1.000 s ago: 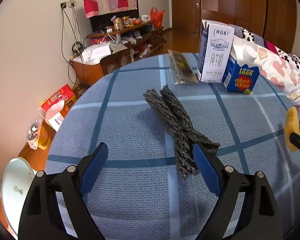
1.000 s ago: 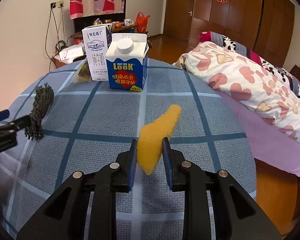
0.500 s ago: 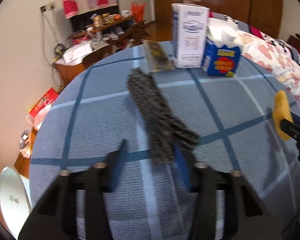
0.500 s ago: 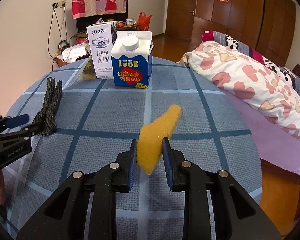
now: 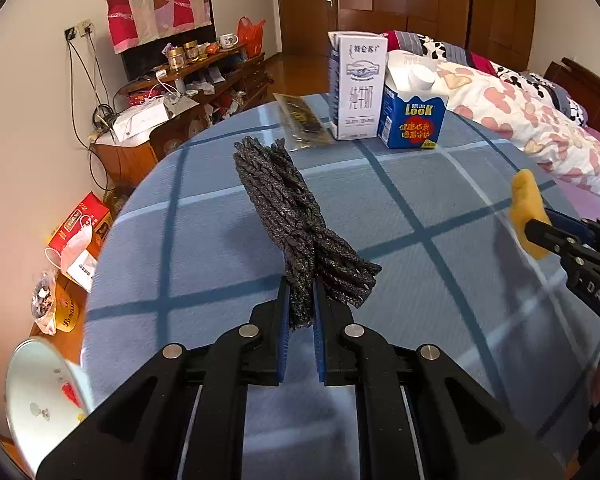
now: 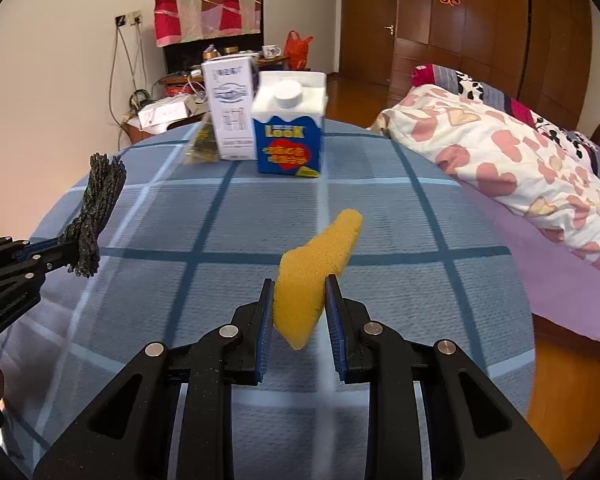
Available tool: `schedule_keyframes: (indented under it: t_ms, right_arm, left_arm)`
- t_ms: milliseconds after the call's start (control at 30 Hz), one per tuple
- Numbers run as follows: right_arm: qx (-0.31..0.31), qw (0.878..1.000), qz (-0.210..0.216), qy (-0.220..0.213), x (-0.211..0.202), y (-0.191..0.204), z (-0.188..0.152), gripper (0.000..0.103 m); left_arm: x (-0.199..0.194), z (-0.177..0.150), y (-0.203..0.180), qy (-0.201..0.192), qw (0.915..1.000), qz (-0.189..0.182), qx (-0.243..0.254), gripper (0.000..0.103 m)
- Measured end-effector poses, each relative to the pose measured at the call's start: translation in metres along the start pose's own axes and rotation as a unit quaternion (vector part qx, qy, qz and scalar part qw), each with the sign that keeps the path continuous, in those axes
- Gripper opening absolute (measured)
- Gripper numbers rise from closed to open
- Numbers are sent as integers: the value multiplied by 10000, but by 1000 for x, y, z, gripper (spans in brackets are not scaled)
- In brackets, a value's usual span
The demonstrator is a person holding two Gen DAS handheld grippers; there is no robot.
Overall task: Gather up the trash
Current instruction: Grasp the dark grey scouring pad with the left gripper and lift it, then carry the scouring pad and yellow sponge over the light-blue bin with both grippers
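Observation:
My left gripper (image 5: 301, 300) is shut on a dark grey braided rope bundle (image 5: 288, 208) and holds it lifted above the blue checked table (image 5: 420, 208). The bundle (image 6: 96, 204) and the left gripper (image 6: 66, 250) also show at the left of the right wrist view. My right gripper (image 6: 299, 298) is shut on a yellow sponge piece (image 6: 316, 268), held above the table; the sponge (image 5: 526, 208) shows at the right of the left wrist view. A white milk carton (image 5: 358, 88), a blue LOOK carton (image 5: 414, 114) and a clear snack wrapper (image 5: 300, 120) stand at the table's far side.
A bed with a heart-print quilt (image 6: 500, 160) lies to the right. A cluttered wooden cabinet (image 5: 188, 92) stands against the far wall. A white round bin lid (image 5: 40, 396) and boxes and bags (image 5: 76, 232) are on the floor to the left.
My left gripper has closed on the rope bundle and lifted it off the table. My right gripper still holds the sponge and has barely moved.

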State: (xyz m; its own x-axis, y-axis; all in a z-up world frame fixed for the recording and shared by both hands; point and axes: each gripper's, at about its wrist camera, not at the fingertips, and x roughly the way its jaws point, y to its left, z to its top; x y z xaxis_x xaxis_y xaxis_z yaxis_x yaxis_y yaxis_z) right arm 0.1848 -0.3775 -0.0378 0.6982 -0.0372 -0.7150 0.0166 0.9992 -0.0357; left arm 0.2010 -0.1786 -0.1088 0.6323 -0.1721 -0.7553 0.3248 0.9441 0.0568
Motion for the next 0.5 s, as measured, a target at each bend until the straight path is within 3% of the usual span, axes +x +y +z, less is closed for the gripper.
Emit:
schedule_keyframes:
  t_ms: [500]
  right_arm:
    - [-413,9982,426,-129,-16,77,-5,26]
  left_arm:
    - [-56,-55,55,-232,9995,189,-80,10]
